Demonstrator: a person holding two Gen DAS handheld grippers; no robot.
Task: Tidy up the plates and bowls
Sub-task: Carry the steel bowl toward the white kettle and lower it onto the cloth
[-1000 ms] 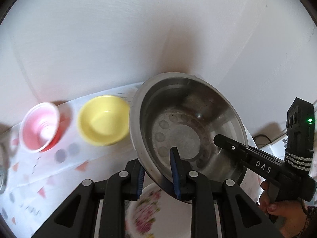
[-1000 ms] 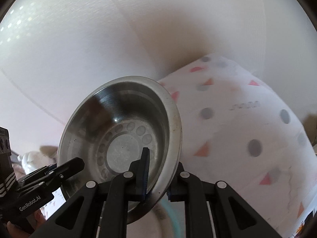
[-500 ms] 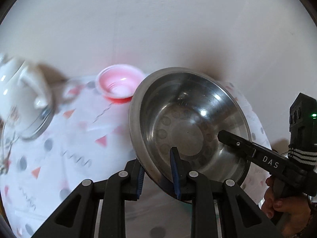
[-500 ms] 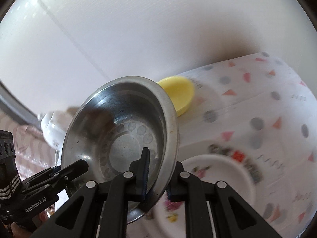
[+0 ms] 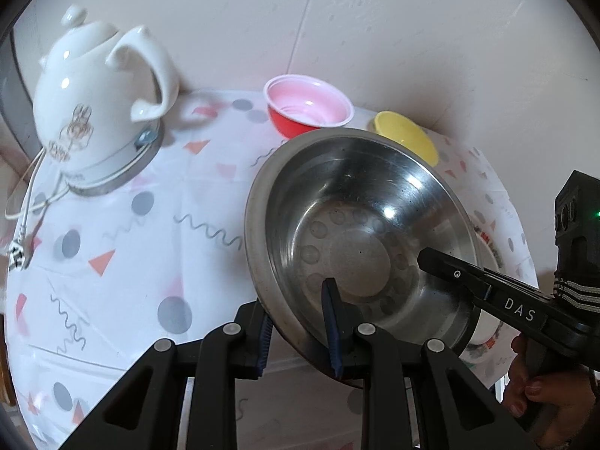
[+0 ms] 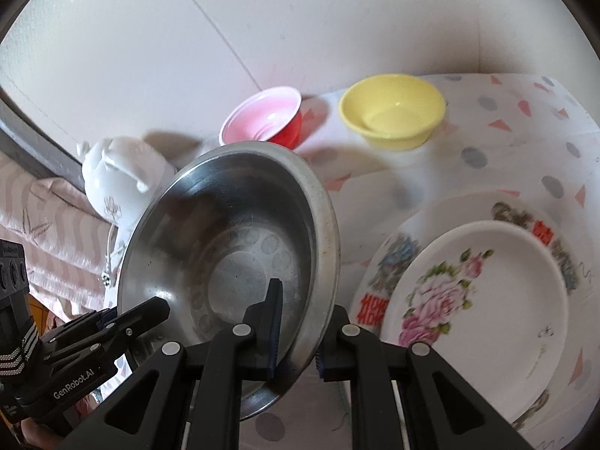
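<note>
A large steel bowl [image 5: 360,240] [image 6: 232,240] is held in the air by both grippers. My left gripper [image 5: 300,328] is shut on its near-left rim. My right gripper [image 6: 298,332] is shut on its right rim; it shows in the left wrist view [image 5: 468,281] too. A red bowl with a pink inside [image 5: 309,105] [image 6: 264,118] and a yellow bowl [image 5: 407,137] [image 6: 392,110] sit at the back of the table. Two stacked floral plates [image 6: 483,300] lie to the right of the steel bowl, the smaller on the larger.
A white teapot [image 5: 93,93] [image 6: 116,180] on a metal base stands at the back left, its cord trailing off the left edge. The table wears a white cloth [image 5: 131,225] with grey dots and pink triangles. White walls meet in a corner behind the table.
Both grippers have carried the steel bowl down and toward the table; the view swung from the wall to the tabletop, bringing the teapot, both small bowls and the plates into sight.
</note>
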